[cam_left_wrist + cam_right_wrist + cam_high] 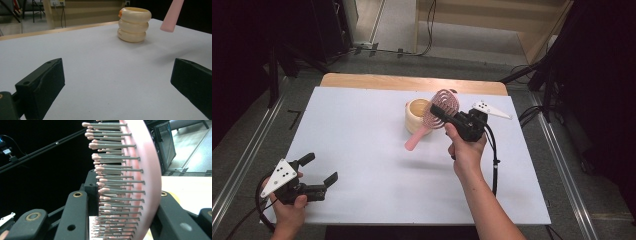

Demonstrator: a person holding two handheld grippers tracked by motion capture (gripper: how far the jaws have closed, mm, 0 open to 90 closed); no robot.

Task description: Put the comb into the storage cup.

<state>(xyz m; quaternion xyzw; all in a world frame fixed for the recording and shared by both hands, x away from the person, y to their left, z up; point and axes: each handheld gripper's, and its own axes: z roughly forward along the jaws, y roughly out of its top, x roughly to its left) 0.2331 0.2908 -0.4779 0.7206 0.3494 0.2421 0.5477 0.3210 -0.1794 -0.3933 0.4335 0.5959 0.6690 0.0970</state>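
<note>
At the near left corner of the white tabletop (372,150) we see the left gripper (319,169) held low in a hand (288,210), its two black jaws spread wide apart with nothing between them. In the left gripper view those jaws stand at either side with bare white surface between, and farther off sits the cream cup (134,24), a squat container shaped like three stacked rings with a small orange patch at its rim. In the high view the cup (416,116) stands right of the middle of the tabletop, toward the far edge, where a strip of bare wood shows beyond the white cover. Just right of the cup, the pink hairbrush (434,117) is lifted off the tabletop and tilted, its round head up and to the right, its handle slanting down to the left across the front of the cup; we cannot tell whether the two touch. The right gripper (442,114), held in the right hand (466,150), is closed on the head of the brush. In the right gripper view its jaws press on the brush head from both sides, the rows of pink-tipped bristles pointing left.
</note>
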